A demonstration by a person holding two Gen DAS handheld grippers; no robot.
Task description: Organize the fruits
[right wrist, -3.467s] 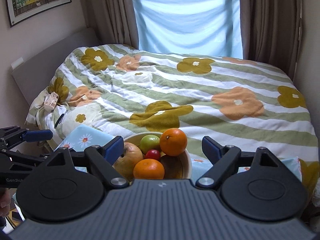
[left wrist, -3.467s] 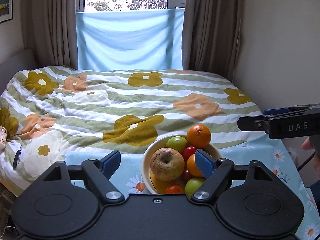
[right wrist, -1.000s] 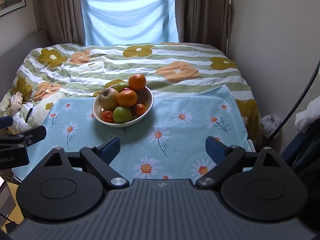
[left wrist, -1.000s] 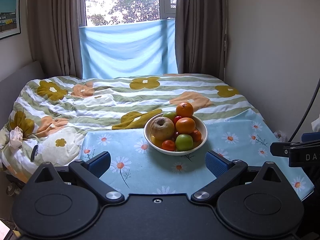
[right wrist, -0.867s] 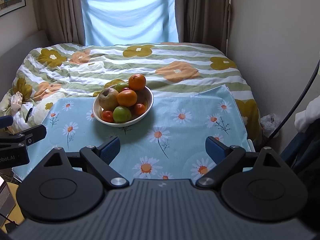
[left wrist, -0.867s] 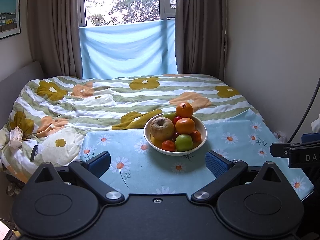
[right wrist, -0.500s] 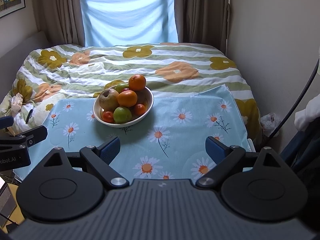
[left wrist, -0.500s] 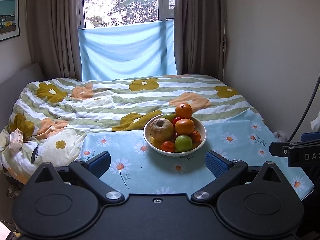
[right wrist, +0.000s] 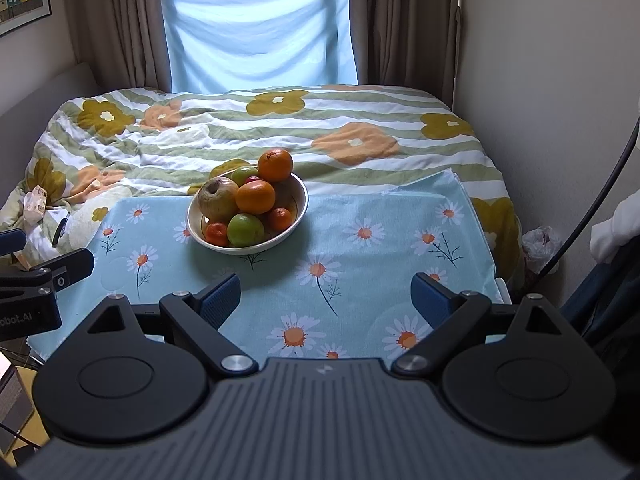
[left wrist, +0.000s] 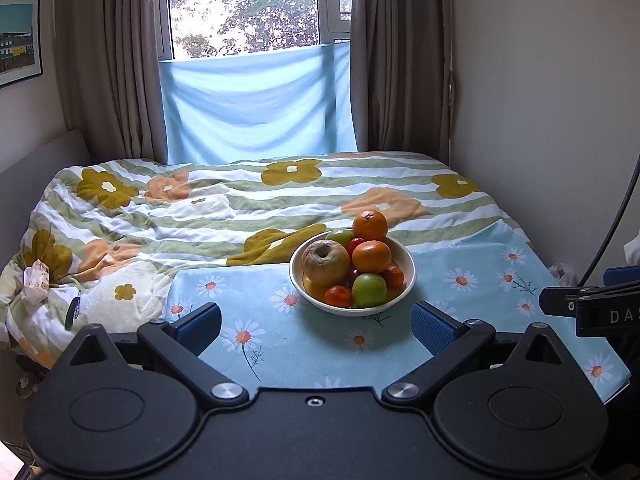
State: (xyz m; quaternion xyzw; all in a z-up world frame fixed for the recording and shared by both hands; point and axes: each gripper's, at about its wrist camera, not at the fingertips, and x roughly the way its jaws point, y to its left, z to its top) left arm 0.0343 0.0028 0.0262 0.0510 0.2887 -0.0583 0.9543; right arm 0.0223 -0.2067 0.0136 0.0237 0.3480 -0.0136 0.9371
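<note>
Fruit bowl (left wrist: 408,280) upright on daisy cloth (right wrist: 360,264), round, no long axis; left gripper (left wrist: 316,324), right gripper (right wrist: 326,294) spread, empty, near side of bowl.

A bed (left wrist: 248,208) fills the room from the window wall to the near edge, covered by a striped quilt (right wrist: 224,128) with large yellow and orange flowers. Over the quilt's near part lies a light blue cloth (right wrist: 360,248) printed with daisies, spread flat, its right corner reaching the bed's edge. A white bowl (left wrist: 406,280) heaped with fruit stands on the cloth near its far edge, left of the middle in the right wrist view. On the quilt's left side lies a small crumpled packet (left wrist: 36,284), and near it a dark object (left wrist: 73,312) too small to identify
</note>
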